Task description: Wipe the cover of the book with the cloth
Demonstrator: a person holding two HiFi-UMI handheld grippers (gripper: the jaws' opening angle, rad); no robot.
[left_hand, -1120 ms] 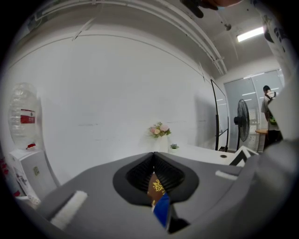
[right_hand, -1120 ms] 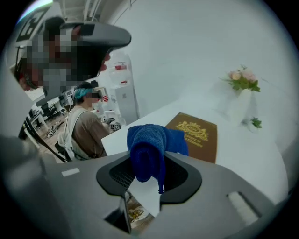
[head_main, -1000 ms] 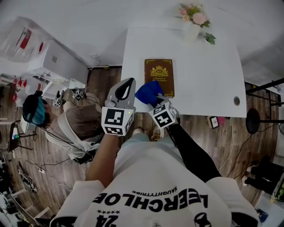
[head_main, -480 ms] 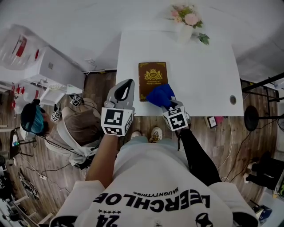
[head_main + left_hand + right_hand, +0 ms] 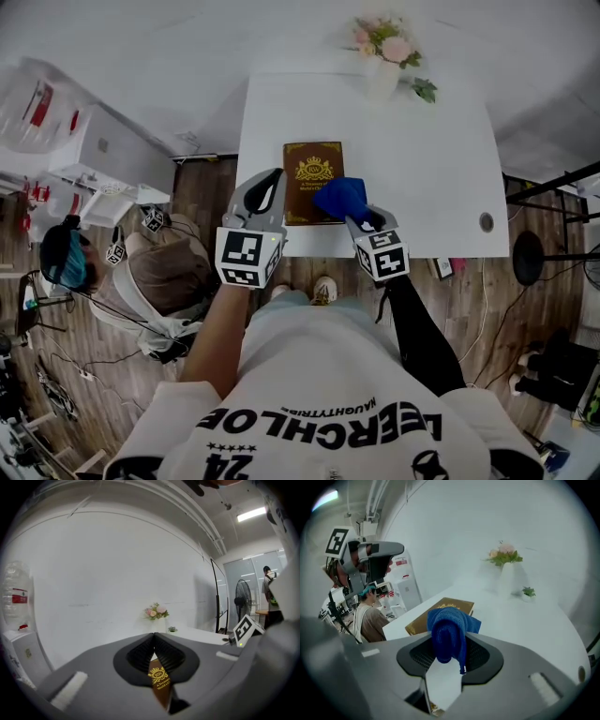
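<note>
Where the book lies: the brown book (image 5: 309, 173) with a gold crest is flat on the white table (image 5: 441, 169), closed, cover up, its near edge close to the table's near edge.
Cloth: the blue cloth (image 5: 339, 197) is bunched over the book's near right corner; whether it presses on the cover cannot be told.
Right gripper: the right gripper (image 5: 356, 217) comes in from the near side of the book's right corner, its jaws clamped on the cloth, which bulges out above them and hangs down between the pads.
Left gripper: the left gripper (image 5: 270, 180) is just beside the book's left edge, its tips meeting with nothing caught between them; the cover's crest shows through the gap below the tips.
Vase: a white vase of pink flowers (image 5: 384, 47) stands beyond the book's far right corner, well apart from it.
</note>
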